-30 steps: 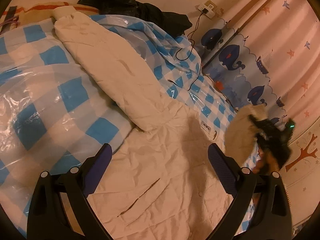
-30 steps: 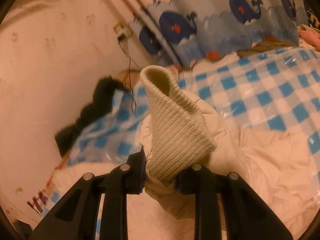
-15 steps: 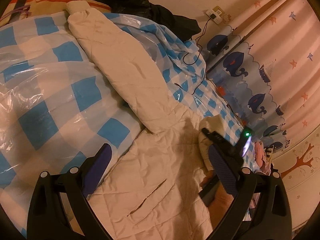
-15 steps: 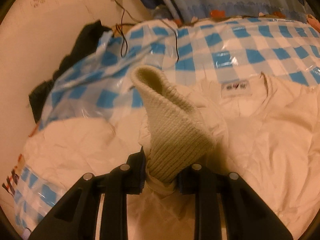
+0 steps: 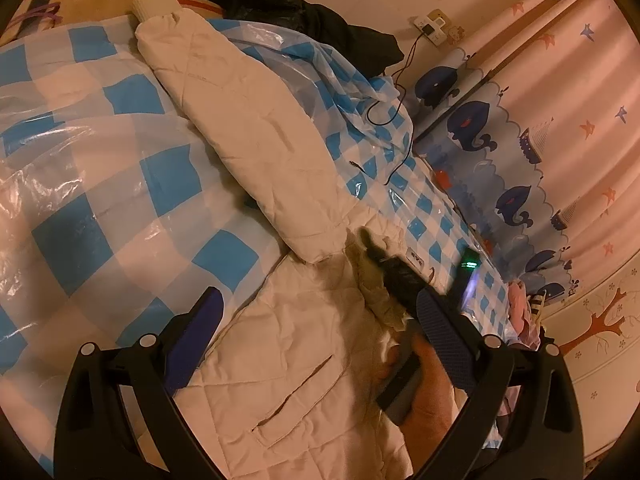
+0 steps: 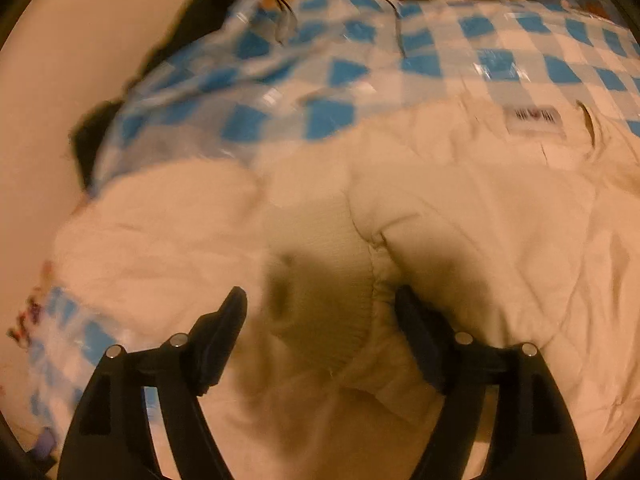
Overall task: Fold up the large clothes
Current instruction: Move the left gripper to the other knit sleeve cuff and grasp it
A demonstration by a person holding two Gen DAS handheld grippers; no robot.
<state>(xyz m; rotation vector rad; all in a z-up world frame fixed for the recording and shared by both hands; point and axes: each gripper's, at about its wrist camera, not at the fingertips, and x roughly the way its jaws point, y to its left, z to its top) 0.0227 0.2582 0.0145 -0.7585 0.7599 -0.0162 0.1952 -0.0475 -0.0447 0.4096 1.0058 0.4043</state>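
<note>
A cream quilted jacket [image 5: 304, 360] lies spread on a blue-and-white checked plastic sheet [image 5: 120, 184]. Its one sleeve [image 5: 248, 128] stretches up and left to a ribbed cuff [image 5: 154, 4]. My left gripper [image 5: 320, 316] is open and empty above the jacket body. My right gripper [image 6: 320, 312] is open; the other sleeve's ribbed cuff [image 6: 324, 280] lies between its fingers on the jacket body [image 6: 500, 220]. In the left wrist view the right gripper [image 5: 384, 264] sits at the jacket's collar area.
A black garment [image 5: 288, 4] is bunched at the wall. A wall socket [image 5: 430, 24] feeds a black cable [image 5: 396, 120] onto the sheet. A whale-print curtain [image 5: 500, 140] hangs on the right. A white label [image 6: 534, 116] shows at the collar.
My right gripper carried the sleeve cuff down onto the jacket body and opened, letting it go. My left gripper stayed open and shifted slightly.
</note>
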